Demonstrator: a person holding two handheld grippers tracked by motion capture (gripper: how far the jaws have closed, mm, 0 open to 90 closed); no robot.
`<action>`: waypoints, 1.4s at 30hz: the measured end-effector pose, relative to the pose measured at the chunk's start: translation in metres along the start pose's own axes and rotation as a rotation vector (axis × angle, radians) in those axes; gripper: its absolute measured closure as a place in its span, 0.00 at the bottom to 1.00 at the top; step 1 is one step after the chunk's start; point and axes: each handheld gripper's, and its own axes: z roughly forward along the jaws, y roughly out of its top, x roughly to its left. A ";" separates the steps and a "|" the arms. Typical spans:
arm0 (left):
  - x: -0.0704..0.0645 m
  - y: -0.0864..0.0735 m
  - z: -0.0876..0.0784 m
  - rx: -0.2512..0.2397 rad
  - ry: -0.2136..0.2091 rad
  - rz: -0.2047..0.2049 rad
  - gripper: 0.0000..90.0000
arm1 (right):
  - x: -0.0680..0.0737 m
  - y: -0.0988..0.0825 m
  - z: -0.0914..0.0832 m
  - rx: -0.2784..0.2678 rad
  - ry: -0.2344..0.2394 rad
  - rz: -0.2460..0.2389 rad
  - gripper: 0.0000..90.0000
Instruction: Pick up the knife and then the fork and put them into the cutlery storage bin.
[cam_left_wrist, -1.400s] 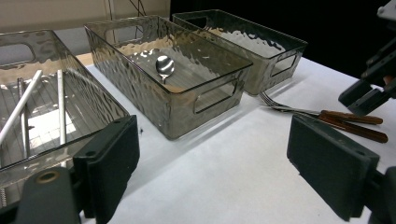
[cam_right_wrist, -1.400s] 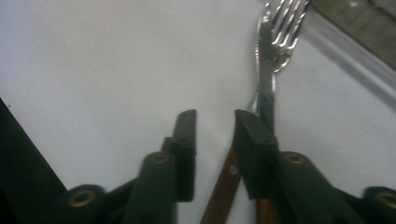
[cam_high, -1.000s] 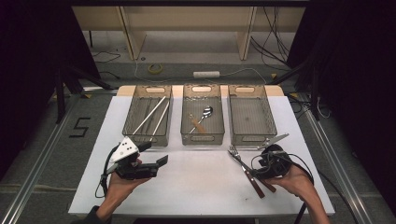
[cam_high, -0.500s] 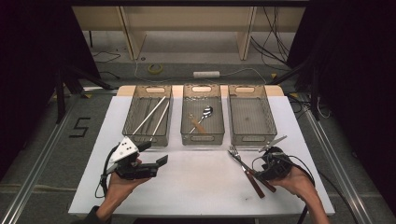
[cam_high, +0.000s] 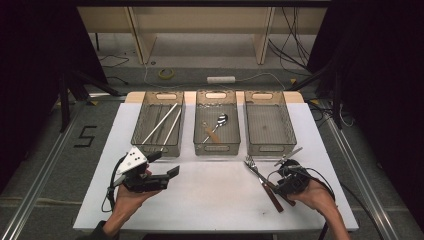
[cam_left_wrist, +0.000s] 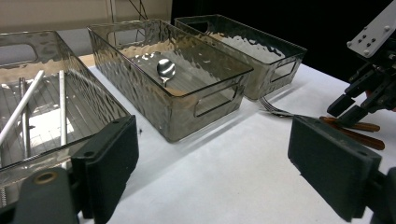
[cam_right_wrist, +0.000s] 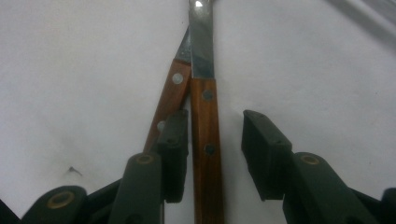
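Right tongs (cam_right_wrist: 212, 140) just closing — one wooden-handled utensil (cam_right_wrist: 205, 116) between the jaws.

Brown wooden fork handle (cam_right_wrist: 205, 140), smoky rippled bins (cam_high: 216, 120), white table (cam_high: 215, 200)

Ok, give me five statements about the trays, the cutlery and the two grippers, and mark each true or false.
1. The spoon lies in the middle tray. True.
2. The right tray holds two forks. False: nothing shows in it.
3. The right gripper has one wooden knife handle between its jaws, the right pad not touching it. True; the jaws have just been closing.
4. The left gripper is clamped on a chopstick. False: its jaws are open on nothing.
5. The white chopsticks lie loose on the table. False: they are in the left tray.
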 end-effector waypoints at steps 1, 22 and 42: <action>0.000 0.000 0.000 0.000 0.000 0.000 0.18 | 0.000 0.000 0.000 0.001 0.002 -0.001 0.70; -0.001 0.000 0.001 0.005 0.000 0.002 0.18 | 0.007 0.004 0.006 0.040 -0.044 -0.045 0.84; 0.000 0.000 0.000 0.002 0.003 0.004 0.18 | 0.006 0.001 -0.013 -0.017 -0.033 -0.083 0.86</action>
